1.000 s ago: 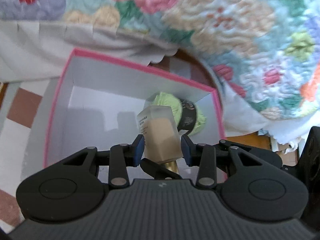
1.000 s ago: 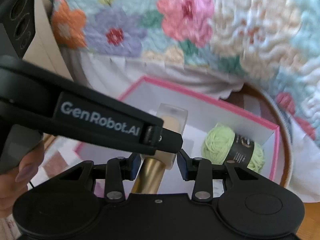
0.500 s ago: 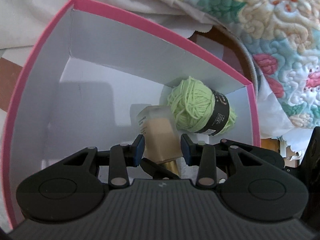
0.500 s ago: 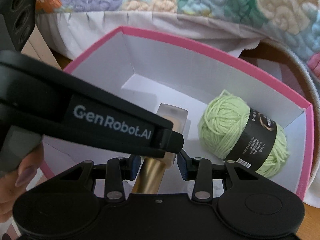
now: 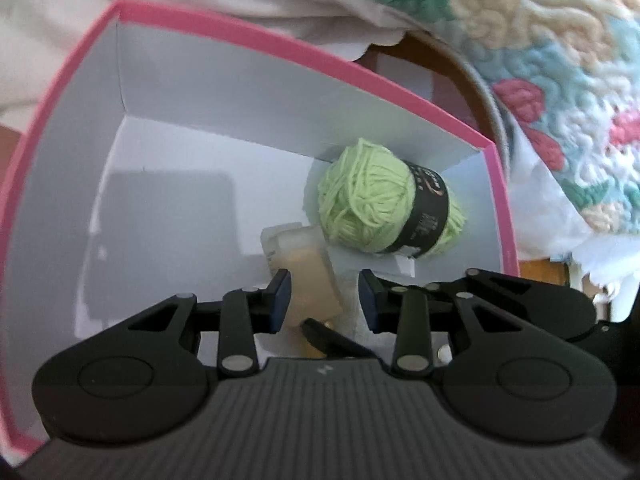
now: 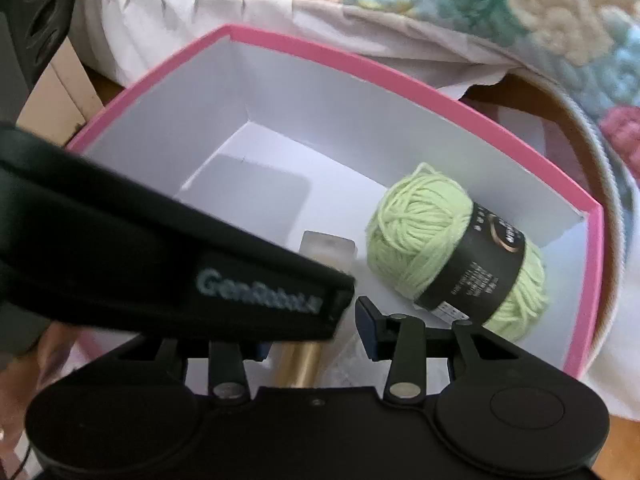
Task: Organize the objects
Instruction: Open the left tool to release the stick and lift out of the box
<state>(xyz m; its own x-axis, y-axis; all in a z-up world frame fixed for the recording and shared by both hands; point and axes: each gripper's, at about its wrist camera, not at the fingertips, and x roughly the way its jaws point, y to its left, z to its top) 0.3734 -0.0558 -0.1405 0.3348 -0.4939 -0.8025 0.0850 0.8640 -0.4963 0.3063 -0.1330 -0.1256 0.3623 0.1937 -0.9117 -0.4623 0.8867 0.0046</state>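
Pink-rimmed box (image 5: 280,46) stands on brown wooden floor (image 6: 624,430); flowered quilt (image 5: 560,40) hangs at its far side.

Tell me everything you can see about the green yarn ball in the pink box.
The yarn ball is a pale green skein of loosely wound strands, wrapped round its middle by a black paper band with small print. It lies on its side on the white floor of the pink-rimmed box, near a corner, close beside a frosted bottle.
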